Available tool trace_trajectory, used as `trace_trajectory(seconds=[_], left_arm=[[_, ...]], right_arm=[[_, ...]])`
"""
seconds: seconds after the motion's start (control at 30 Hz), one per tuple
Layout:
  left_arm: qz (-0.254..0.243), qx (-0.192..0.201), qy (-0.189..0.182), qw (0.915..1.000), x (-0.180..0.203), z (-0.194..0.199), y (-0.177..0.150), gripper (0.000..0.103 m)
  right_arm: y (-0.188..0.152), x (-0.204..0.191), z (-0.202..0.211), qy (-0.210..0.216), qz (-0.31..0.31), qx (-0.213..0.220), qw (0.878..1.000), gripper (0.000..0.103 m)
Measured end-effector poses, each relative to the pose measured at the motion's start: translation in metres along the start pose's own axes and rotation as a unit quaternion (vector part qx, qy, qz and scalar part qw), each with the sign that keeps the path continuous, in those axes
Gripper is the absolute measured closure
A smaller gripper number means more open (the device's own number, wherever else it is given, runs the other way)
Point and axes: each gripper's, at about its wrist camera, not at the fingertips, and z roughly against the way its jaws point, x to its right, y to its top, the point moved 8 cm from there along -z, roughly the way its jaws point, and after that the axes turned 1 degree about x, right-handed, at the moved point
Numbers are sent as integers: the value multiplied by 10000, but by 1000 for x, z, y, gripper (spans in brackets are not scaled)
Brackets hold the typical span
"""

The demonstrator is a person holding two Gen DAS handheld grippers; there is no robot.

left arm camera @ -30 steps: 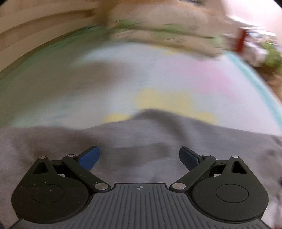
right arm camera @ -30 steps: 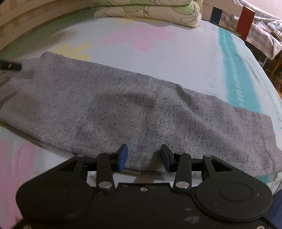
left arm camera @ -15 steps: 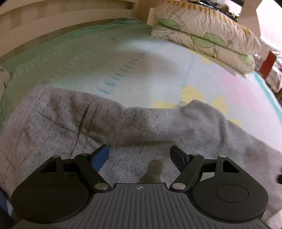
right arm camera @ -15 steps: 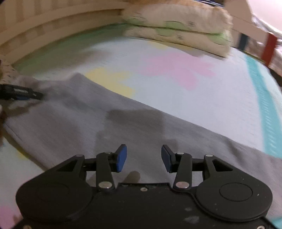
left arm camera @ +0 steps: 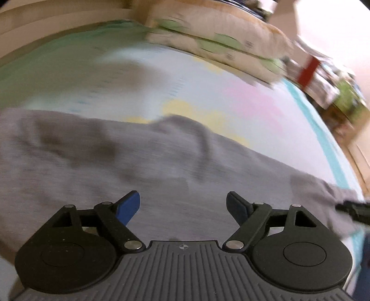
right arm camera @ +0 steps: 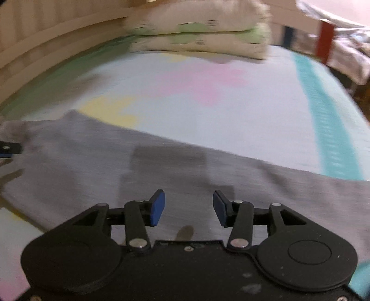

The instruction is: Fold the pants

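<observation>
Grey knit pants lie across a pastel-patterned bed; left gripper and right gripper hover above, fingers spread; stacked pillows at 12 o'clock.

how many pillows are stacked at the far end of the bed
2: the upper pillow lies on the lower pillow, beyond the grey pants. Blur could hide more.

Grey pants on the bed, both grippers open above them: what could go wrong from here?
1. The left gripper and right gripper hold nothing; closing mid-cloth on the grey pants may pinch one layer only, so the fold drags unevenly.
2. A raised wrinkle near the far edge could get folded in.
3. Both views are motion-blurred, so edge aim looks uncertain.
</observation>
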Motion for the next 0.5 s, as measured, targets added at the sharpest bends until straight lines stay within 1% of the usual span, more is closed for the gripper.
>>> trace_trajectory(seconds=[0.07,0.17,0.3,0.4,0.5], left_arm=[[-266,-111,-183,9994,26,-11,-2,21],[-516,-237,-461,9973,60,-20,-8,21],[-845,-372,-795,9926,109,-37,-8,21],[-1074,-433,-1068,9875,146,-53,-3,21],[-1226,-502,-1312,9825,182,-74,2,21]], right_arm=[[-3,37,5,-370,21,36,9993,54],[-6,85,9,-779,-39,76,9969,51],[-7,149,10,-1328,-451,176,9900,50],[-8,188,10,-1632,-727,281,9835,50],[-9,213,5,-1757,-867,314,9801,49]])
